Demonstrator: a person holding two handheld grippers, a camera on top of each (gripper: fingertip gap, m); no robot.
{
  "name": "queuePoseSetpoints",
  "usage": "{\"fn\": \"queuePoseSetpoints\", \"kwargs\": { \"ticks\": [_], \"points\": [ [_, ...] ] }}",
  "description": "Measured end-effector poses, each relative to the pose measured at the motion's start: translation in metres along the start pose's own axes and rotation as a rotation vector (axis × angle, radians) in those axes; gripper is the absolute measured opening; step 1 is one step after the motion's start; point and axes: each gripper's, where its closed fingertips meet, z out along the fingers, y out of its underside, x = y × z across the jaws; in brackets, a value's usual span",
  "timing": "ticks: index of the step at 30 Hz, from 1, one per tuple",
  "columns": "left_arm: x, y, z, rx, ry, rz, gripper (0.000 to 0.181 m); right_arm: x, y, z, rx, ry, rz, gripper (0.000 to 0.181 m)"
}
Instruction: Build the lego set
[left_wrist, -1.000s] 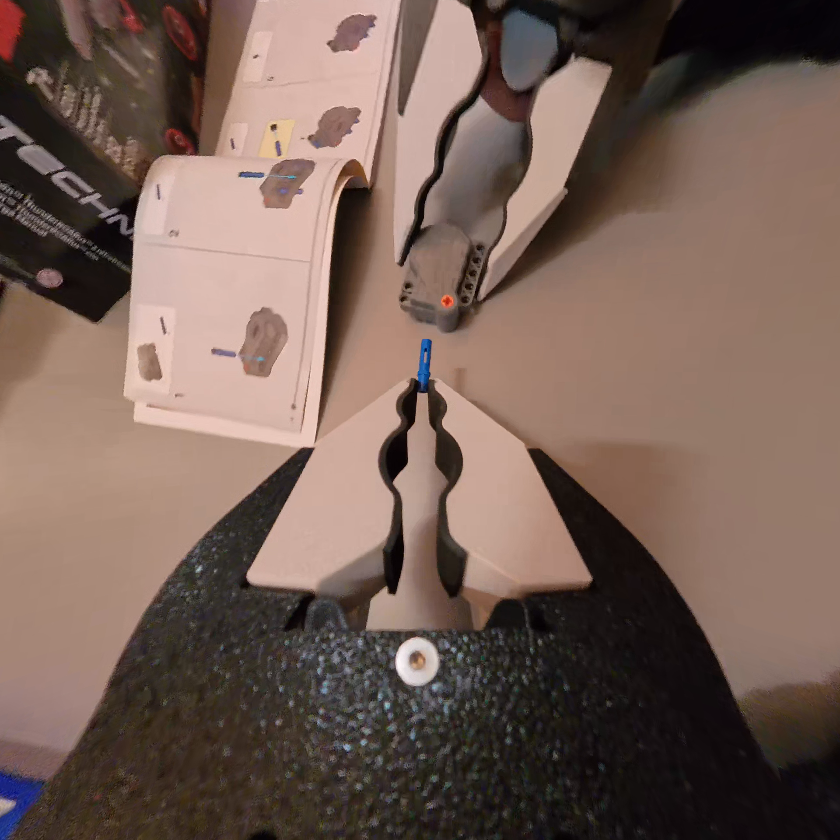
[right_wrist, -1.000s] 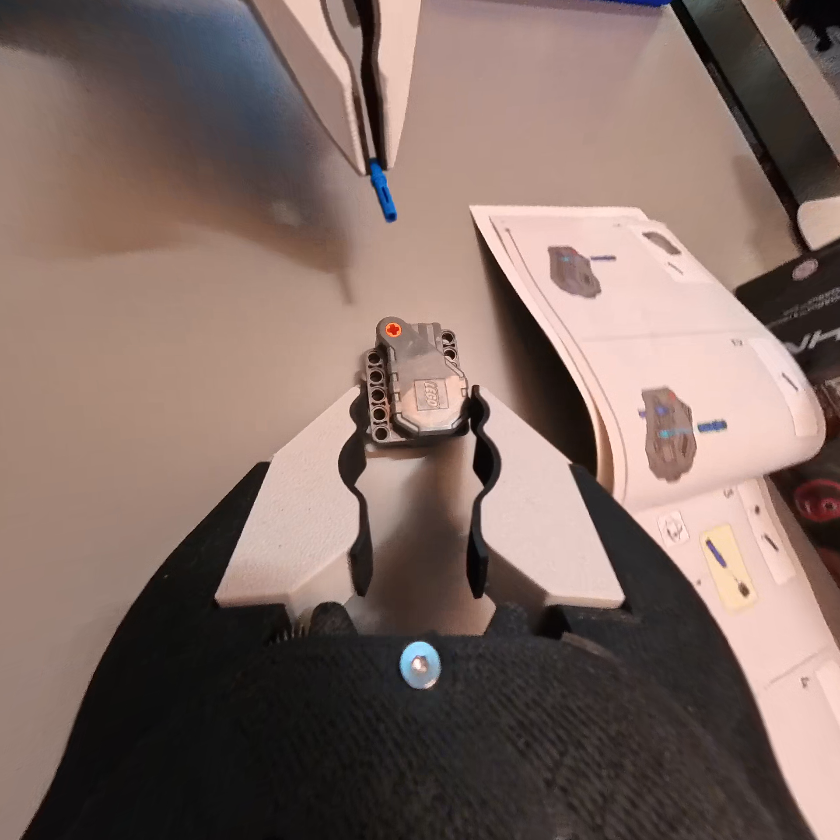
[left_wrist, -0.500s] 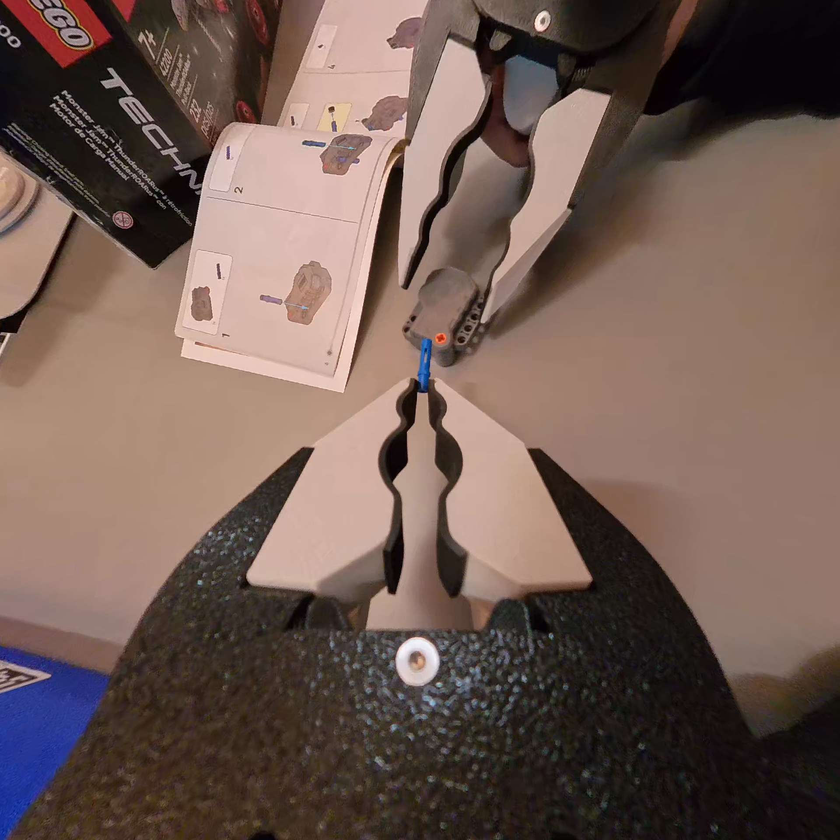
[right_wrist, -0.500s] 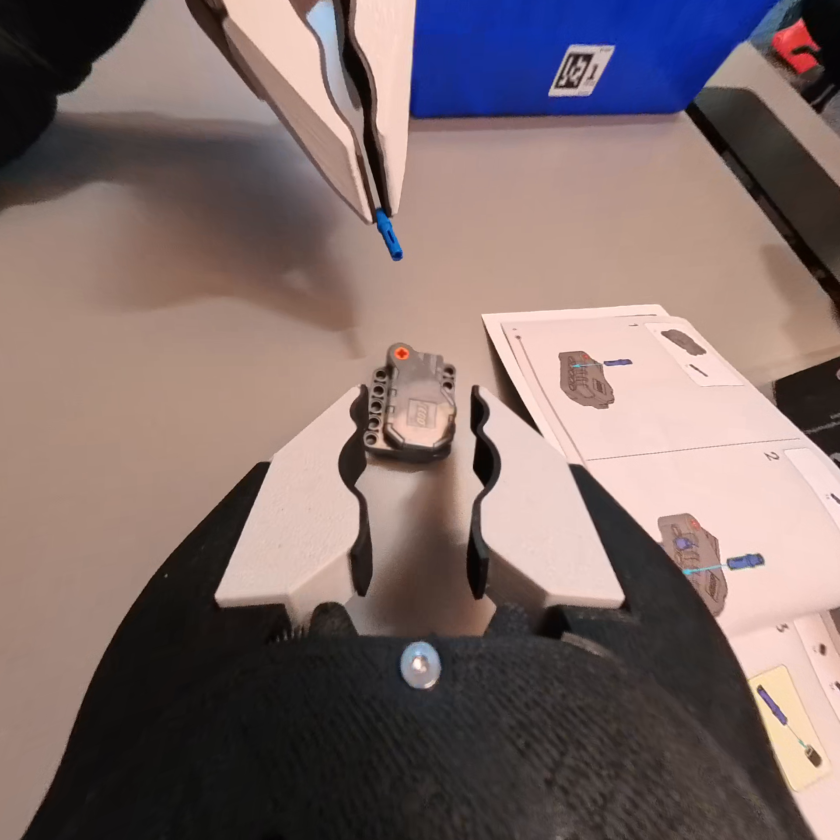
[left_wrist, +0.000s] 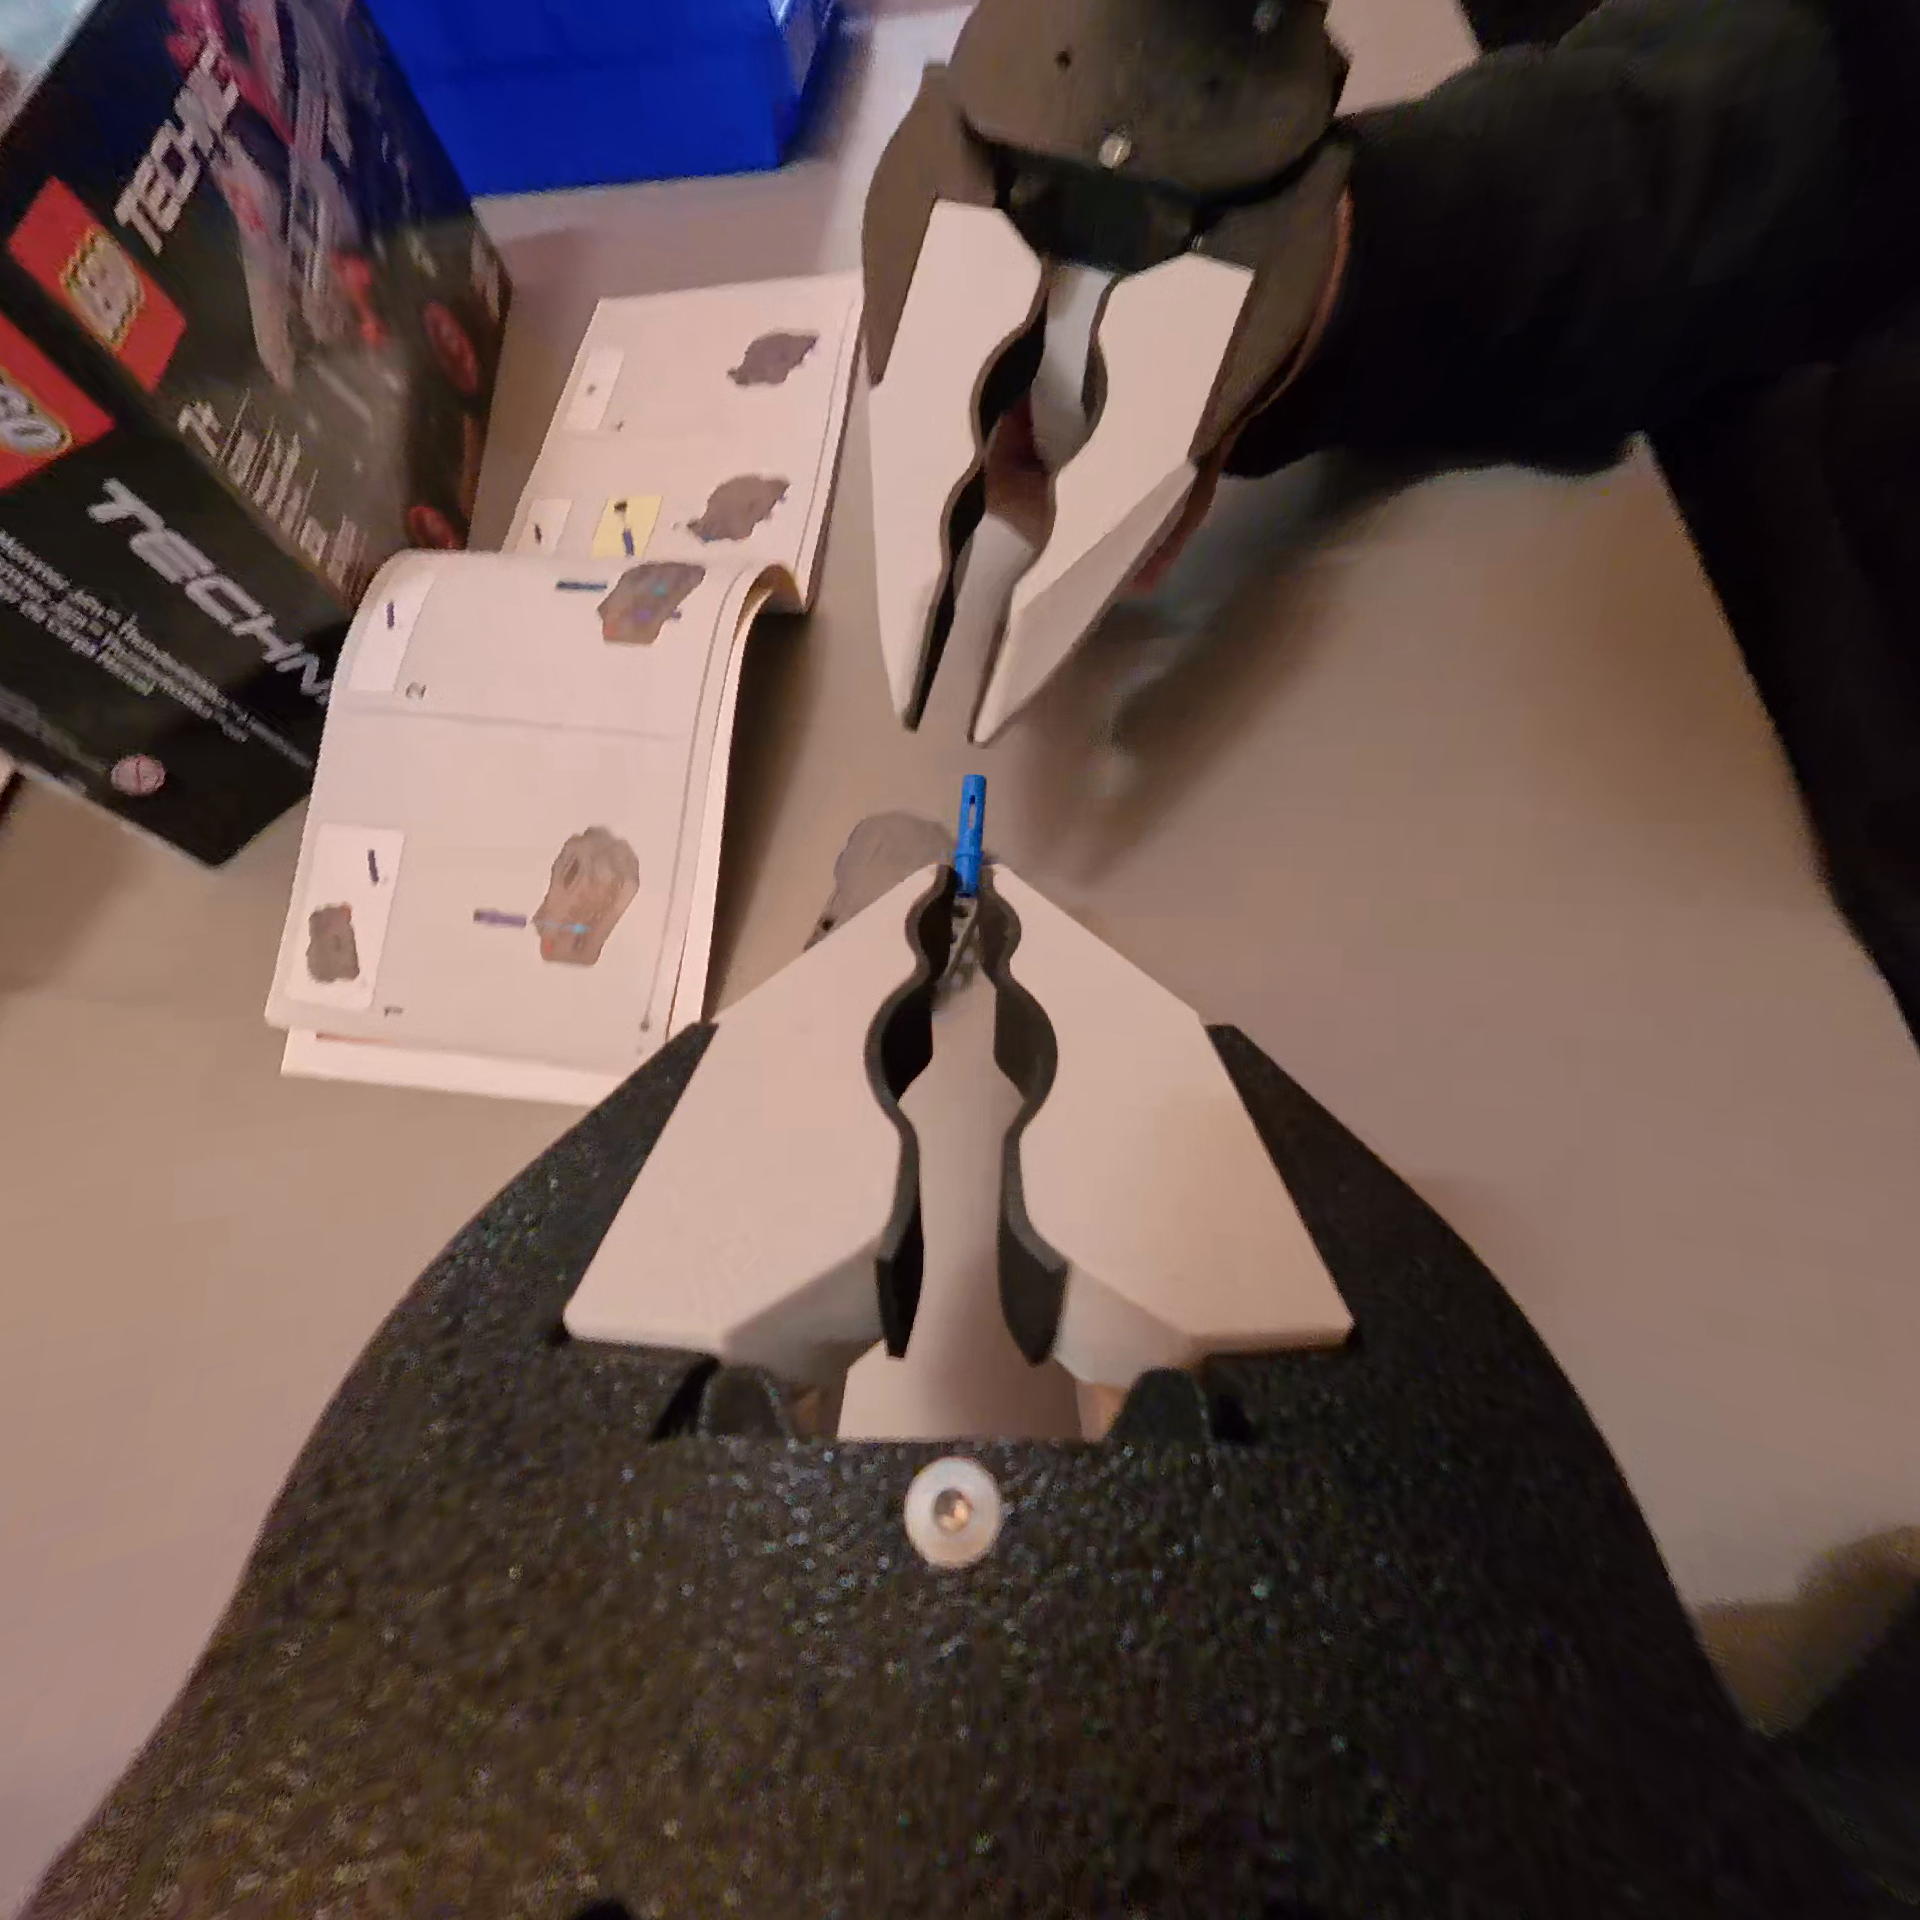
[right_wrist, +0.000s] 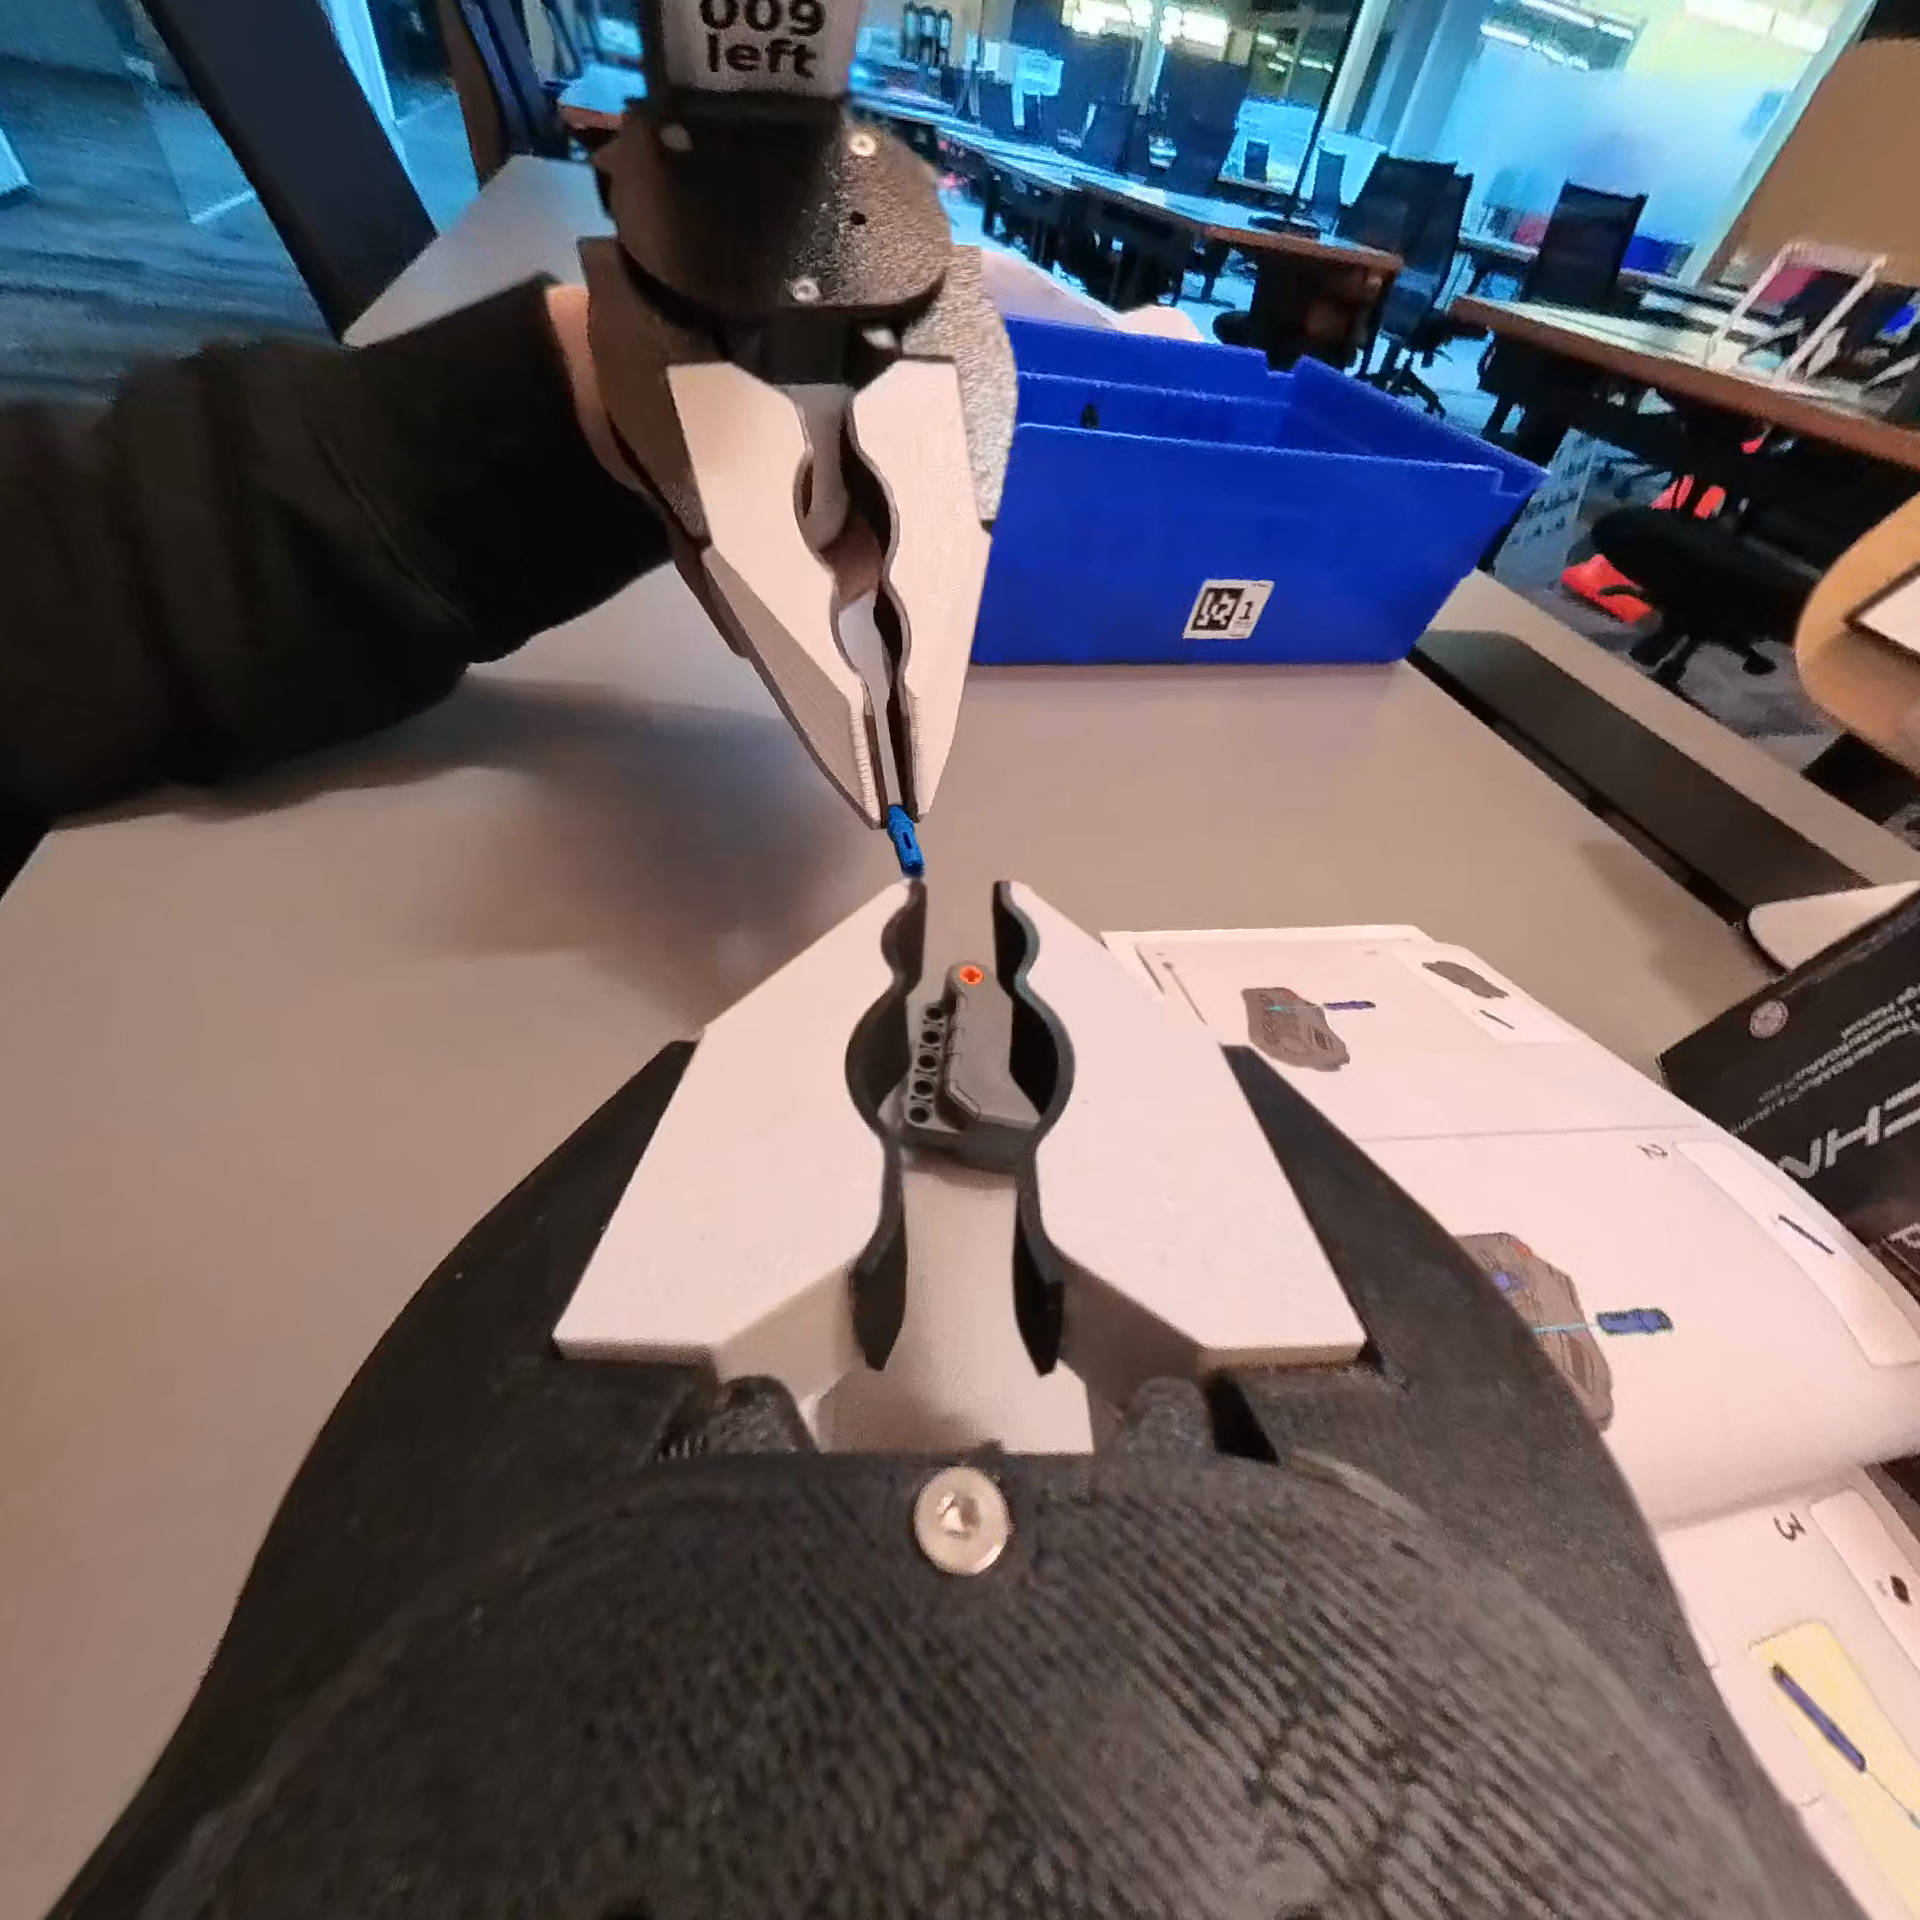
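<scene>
My left gripper (left_wrist: 968, 878) is shut on a small blue pin (left_wrist: 971, 831) that sticks out past its tips. It also shows in the right wrist view (right_wrist: 891, 816), pin (right_wrist: 906, 847) pointing down. A dark grey motor block (right_wrist: 966, 1060) with a red dot lies on the table, seen through the gap between my right fingers. In the left wrist view the block (left_wrist: 883, 847) is blurred, half hidden behind my left fingertips. My right gripper (right_wrist: 958, 894) is empty, jaws a narrow gap apart, raised above the table (left_wrist: 945, 727), tips close to the pin.
An open instruction booklet (left_wrist: 499, 831) lies beside the block, also in the right wrist view (right_wrist: 1455, 1091). The black set box (left_wrist: 156, 468) stands past the booklet. A blue bin (right_wrist: 1195, 520) stands at the table's far end. A person's dark sleeves hold both grippers. Less than 4 cm separates the two grippers' tips. About 6 cm separates my right fingertips from the block (left_wrist: 883, 847).
My right gripper has lifted away from the grey block and narrowed its jaws. My left gripper, still holding the blue pin, now hangs right over the block, tips near the right gripper's.
</scene>
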Motion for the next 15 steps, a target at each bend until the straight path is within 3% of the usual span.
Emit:
{"fn": "queuePoseSetpoints", "kwargs": {
  "ticks": [3,15],
  "points": [
    [0.003,-0.005,0.002,0.024,0.015,0.008,0.001,-0.002,-0.001,0.0,-0.005,0.016,-0.054,0.017],
    [0.004,0.003,0.008,-0.032,0.021,0.012,0.001,-0.012,0.007,0.004,-0.056,-0.007,-0.145,0.003]
  ]
}}
